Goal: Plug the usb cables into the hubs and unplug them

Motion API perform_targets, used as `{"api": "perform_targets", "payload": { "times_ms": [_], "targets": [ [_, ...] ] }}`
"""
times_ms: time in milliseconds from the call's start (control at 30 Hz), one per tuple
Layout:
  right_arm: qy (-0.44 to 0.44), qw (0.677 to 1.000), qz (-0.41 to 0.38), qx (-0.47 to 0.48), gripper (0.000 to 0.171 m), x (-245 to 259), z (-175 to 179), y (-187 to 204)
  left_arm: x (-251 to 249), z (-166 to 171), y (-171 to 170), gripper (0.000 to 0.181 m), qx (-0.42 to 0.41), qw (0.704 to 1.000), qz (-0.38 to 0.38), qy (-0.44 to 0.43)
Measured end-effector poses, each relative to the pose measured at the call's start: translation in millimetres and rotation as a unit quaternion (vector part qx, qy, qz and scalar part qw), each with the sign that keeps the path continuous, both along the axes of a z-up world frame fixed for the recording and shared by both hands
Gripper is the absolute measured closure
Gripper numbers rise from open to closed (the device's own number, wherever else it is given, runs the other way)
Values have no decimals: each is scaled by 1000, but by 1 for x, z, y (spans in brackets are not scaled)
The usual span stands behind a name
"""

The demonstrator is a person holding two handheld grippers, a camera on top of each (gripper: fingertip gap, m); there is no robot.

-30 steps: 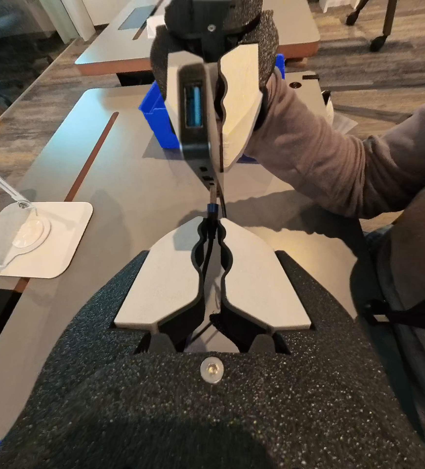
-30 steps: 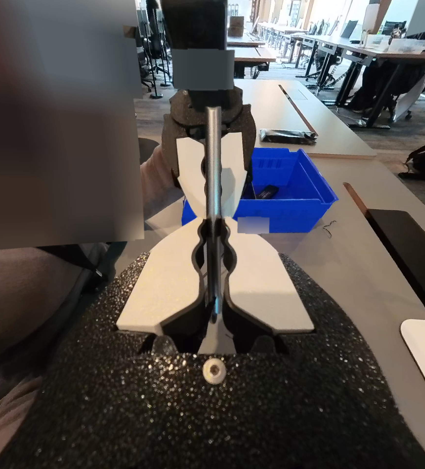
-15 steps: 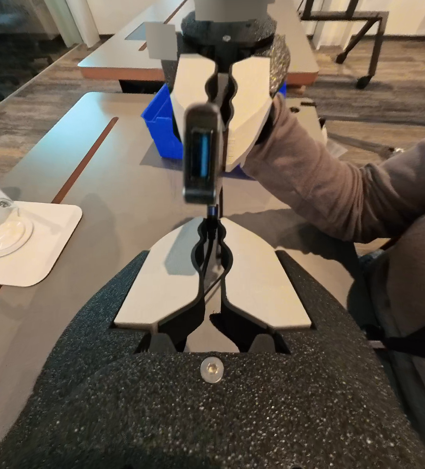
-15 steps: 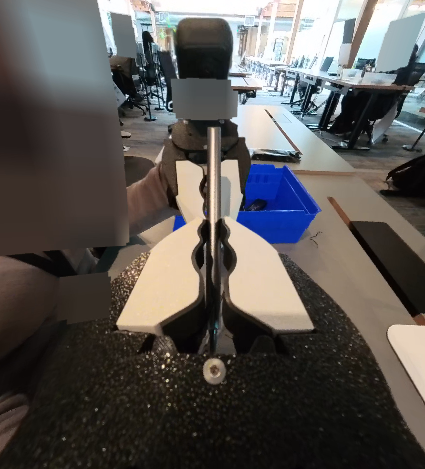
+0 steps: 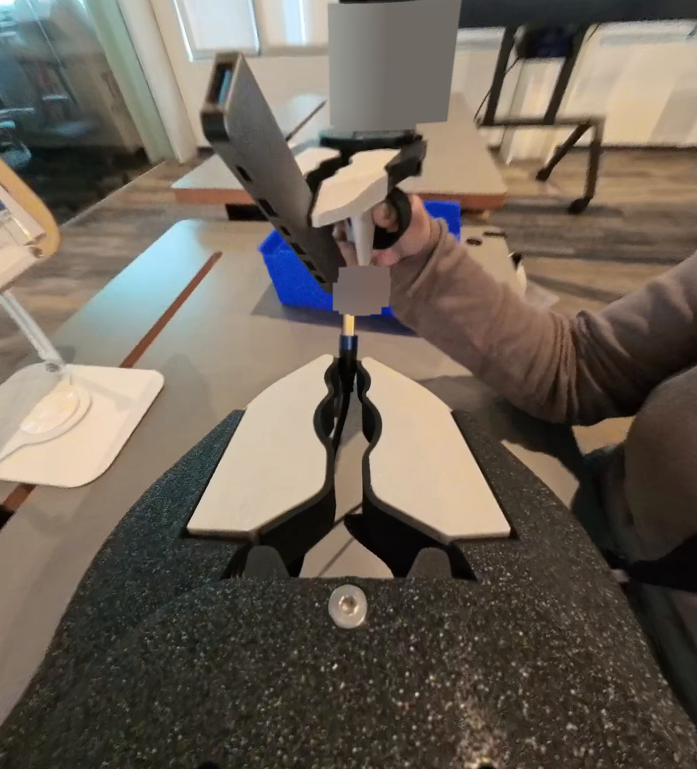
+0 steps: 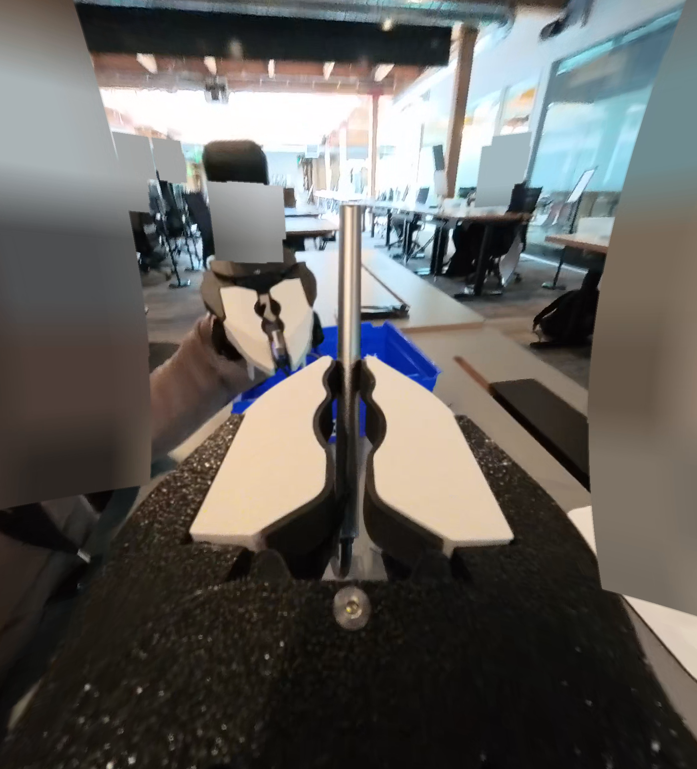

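My left gripper (image 5: pixel 347 361) is shut on a black USB cable just behind its blue-collared plug (image 5: pixel 347 342), whose metal tip points forward and stands free. My right gripper (image 6: pixel 348 366) is shut on the grey hub (image 6: pixel 348 291), which shows edge-on as a thin upright bar. In the left wrist view the hub (image 5: pixel 267 166) is raised and tilted up to the left, with its row of ports facing down-left, and its lower end is a little above the plug. The left gripper (image 6: pixel 274 358) with the plug also shows in the right wrist view, left of the hub.
A blue bin (image 5: pixel 292 270) stands on the grey table (image 5: pixel 213 333) behind both grippers; it also shows in the right wrist view (image 6: pixel 400 353). A white sign-stand base (image 5: pixel 88 424) lies at the left. A black pad (image 6: pixel 542 412) lies at the right. A sleeved arm (image 5: pixel 504 333) reaches in from the right. My right fingertips sit around 8 cm from my left ones.
The right gripper has swung the hub up and to the left, away from the plug. The plug now stands clear of the hub. The left gripper has kept its hold on the cable.
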State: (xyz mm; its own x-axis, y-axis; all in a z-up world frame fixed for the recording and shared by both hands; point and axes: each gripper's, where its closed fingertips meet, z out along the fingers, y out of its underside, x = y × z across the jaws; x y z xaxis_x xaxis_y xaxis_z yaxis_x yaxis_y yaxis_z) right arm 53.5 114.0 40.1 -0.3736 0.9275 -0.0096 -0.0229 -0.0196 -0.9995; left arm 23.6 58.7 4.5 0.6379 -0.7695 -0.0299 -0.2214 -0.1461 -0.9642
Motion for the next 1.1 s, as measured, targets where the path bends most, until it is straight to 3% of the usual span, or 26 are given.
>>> {"api": "perform_targets", "payload": {
  "times_ms": [133,300,400,500,667,733,800,900,1100],
  "targets": [
    [-14,998,-55,-30,162,7,2,20,-6,-22,7,174,-76,997,26,15],
    [-7,997,-79,-9,162,20,10,22,-16,-39,29,174,-132,980,148,10],
    [17,999,-9,-50,162,29,14,13,13,-14,17,174,-106,992,47,-52],
    [-20,997,-19,-76,162,29,5,20,0,-12,14,174,-99,993,67,-26],
    [-143,977,-117,103,162,23,-32,18,-28,-7,3,174,-91,989,114,-2],
    [-155,952,-135,227,162,19,-50,4,-38,-11,0,174,-94,985,139,29],
    [-186,904,-135,361,162,19,-80,-8,-45,-10,-2,174,-90,983,158,37],
    [-163,826,-129,524,162,15,-113,-20,-52,-5,-5,174,-81,982,166,37],
    [-119,734,-68,665,162,0,-171,-40,-43,-11,-7,174,-100,986,132,29]
  ]
}}
